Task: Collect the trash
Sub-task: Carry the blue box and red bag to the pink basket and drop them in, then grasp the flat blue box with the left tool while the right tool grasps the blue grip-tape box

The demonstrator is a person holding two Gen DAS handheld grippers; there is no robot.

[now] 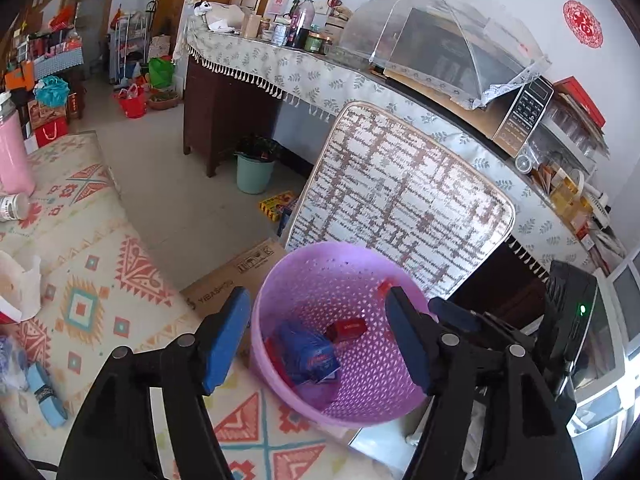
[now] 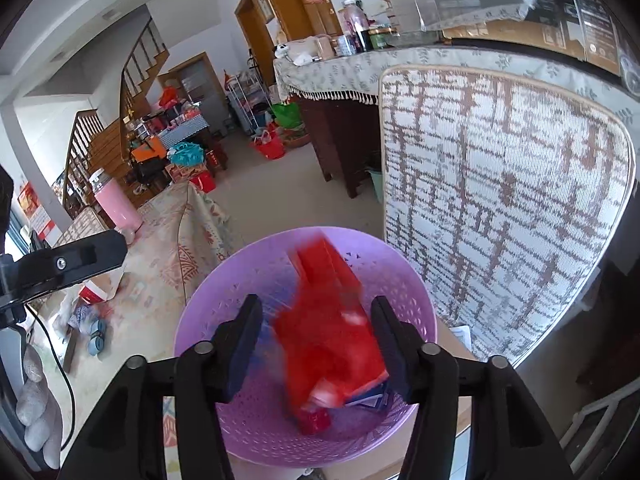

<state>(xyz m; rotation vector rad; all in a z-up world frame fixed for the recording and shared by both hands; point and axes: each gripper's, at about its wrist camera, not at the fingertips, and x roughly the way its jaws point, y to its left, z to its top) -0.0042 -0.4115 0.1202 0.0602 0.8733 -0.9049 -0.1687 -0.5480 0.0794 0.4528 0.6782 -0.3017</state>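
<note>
A purple perforated basket [image 1: 360, 384] sits just below both grippers. In the left wrist view it holds a crumpled blue wrapper [image 1: 308, 354] and a small red box [image 1: 347, 329]. My left gripper [image 1: 316, 340] hangs open over the basket with nothing between its blue pads. In the right wrist view my right gripper [image 2: 318, 344] is open above the same basket [image 2: 248, 424]. A red packet [image 2: 328, 320], blurred by motion, lies loose between its fingers, over a blue-and-white wrapper [image 2: 368, 398] and a small red piece [image 2: 316, 420].
A chair back with a brown-and-white woven cushion [image 1: 400, 200] stands right behind the basket. A cardboard box [image 1: 232, 276] lies to its left. On the patterned tablecloth [image 1: 100, 280] are a blue strip [image 1: 44, 392], a white bag [image 1: 20, 288] and a pink flask [image 1: 12, 152]. A teal bin [image 1: 254, 172] stands on the floor.
</note>
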